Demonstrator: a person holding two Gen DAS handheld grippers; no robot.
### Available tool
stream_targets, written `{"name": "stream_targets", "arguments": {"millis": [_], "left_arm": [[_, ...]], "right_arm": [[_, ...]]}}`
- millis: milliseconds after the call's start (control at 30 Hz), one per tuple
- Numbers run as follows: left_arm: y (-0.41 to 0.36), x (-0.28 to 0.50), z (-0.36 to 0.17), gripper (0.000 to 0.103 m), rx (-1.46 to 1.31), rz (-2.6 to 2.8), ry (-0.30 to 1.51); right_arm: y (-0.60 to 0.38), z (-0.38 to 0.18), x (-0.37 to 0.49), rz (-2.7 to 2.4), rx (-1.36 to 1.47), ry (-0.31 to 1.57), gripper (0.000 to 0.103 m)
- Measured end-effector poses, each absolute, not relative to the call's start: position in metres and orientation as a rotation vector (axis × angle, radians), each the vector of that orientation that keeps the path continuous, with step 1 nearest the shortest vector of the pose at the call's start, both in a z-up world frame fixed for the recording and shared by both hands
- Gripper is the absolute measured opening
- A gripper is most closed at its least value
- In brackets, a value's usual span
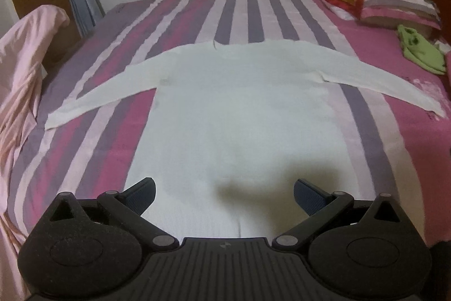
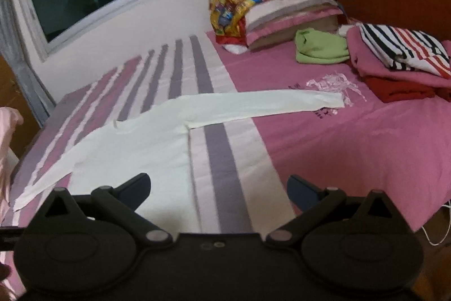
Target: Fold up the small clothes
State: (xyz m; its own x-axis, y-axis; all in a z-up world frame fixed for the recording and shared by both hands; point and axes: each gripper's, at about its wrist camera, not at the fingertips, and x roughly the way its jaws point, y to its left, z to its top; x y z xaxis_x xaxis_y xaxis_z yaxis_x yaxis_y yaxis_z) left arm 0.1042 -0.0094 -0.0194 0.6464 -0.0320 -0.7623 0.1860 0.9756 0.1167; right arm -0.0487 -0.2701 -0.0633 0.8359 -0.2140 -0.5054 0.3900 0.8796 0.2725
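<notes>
L gripper (image 1: 224,195) low over white long-sleeve top (image 1: 239,114) hem, jaws spread, empty, R gripper (image 2: 218,189) above striped bedspread (image 2: 225,160) beside top, spread wide, empty

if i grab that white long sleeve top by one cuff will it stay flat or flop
Probably flop: the thin white long-sleeved knit top lies limp and flat on the pink and purple striped bedspread, moulded to it. Its long sleeve would likely trail and drag. It looks light, so the whole garment may slide.
</notes>
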Motion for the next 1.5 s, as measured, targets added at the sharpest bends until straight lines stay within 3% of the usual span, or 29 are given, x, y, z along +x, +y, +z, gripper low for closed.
{"name": "stream_targets", "arguments": {"millis": [233,433,633,1033,1167,1333,1433,1500], "left_arm": [[-0.015,0.158,-0.035,0.103,0.184,-0.095,0.882],[-0.029,0.202,-0.051,0.103,0.202,-0.068,0.908],[-0.047,0.244,-0.074,0.103,0.226,-0.048,0.943],[-0.083,0.318,-0.105,0.103,0.23,-0.047,0.968],[-0.089,0.333,-0.11,0.103,0.228,-0.048,0.964],[-0.094,0.345,-0.12,0.103,0.236,-0.046,0.977],[-0.094,0.35,-0.127,0.103,0.245,-0.035,0.986],[-0.092,0.355,-0.131,0.103,0.242,-0.027,0.993]], "right_arm": [[-0.306,-0.077,-0.004,-0.405,0.344,0.465,0.102],[-0.353,-0.093,0.041,-0.453,0.425,0.49,0.089],[-0.39,-0.113,0.082,-0.506,0.472,0.531,0.087],[-0.469,-0.164,0.134,-0.612,0.658,0.573,0.069],[-0.49,-0.171,0.142,-0.657,0.714,0.541,0.059],[-0.512,-0.176,0.153,-0.71,0.732,0.507,0.055],[-0.522,-0.178,0.156,-0.74,0.74,0.482,0.045],[-0.527,-0.179,0.158,-0.754,0.738,0.469,0.033]]}}
